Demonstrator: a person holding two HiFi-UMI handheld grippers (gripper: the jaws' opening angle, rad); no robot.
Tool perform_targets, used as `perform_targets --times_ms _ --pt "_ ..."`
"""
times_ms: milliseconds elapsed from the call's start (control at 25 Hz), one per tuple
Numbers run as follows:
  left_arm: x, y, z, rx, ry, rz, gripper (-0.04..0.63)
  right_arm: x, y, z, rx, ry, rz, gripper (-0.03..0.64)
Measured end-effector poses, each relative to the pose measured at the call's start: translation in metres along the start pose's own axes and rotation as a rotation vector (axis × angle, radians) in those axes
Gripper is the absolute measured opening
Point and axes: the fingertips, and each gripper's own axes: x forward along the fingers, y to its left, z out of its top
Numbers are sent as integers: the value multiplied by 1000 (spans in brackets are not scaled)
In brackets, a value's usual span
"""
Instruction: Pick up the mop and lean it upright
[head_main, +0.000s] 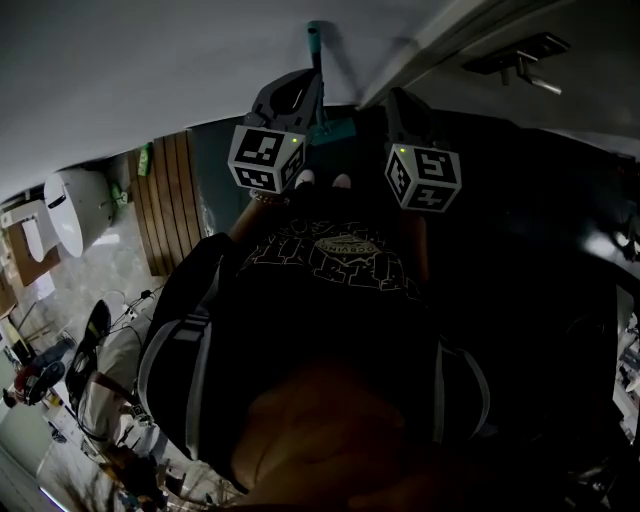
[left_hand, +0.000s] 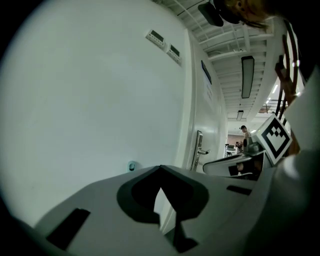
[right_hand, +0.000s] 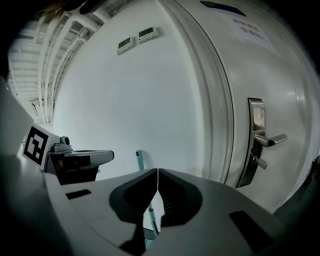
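The fingers of the left gripper (left_hand: 160, 169) are pressed together with nothing in them. The right gripper (right_hand: 158, 171) is closed and empty too. Just past them the mop (right_hand: 139, 157) leans up on the white wall (right_hand: 150, 90). The right gripper view shows its green pole below the fingers. The left gripper view shows only its round tip. A door (right_hand: 285, 90) with a metal handle (right_hand: 267, 140) is beside it. The person's dark shirt (head_main: 330, 300) blocks the floor in the head view.

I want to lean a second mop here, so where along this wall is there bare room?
Free: the white wall left of the mop handle, and the narrower strip between it and the door frame. Crowded: the floor clutter at the head view's lower left.
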Motion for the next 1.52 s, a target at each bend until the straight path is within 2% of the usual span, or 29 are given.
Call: perform_targets --times_ms 520,1040,1520 --pt "-45 -20 -5 -28 -17 28 46 -8 41 -5 -27 6 116 20" --pt "-59 -29 -12 -48 -3 2 46 -24 58 -11 -25 12 118 20" --pt "-53 -36 -13 -33 14 -27 46 -31 59 -17 -21 31 133 19"
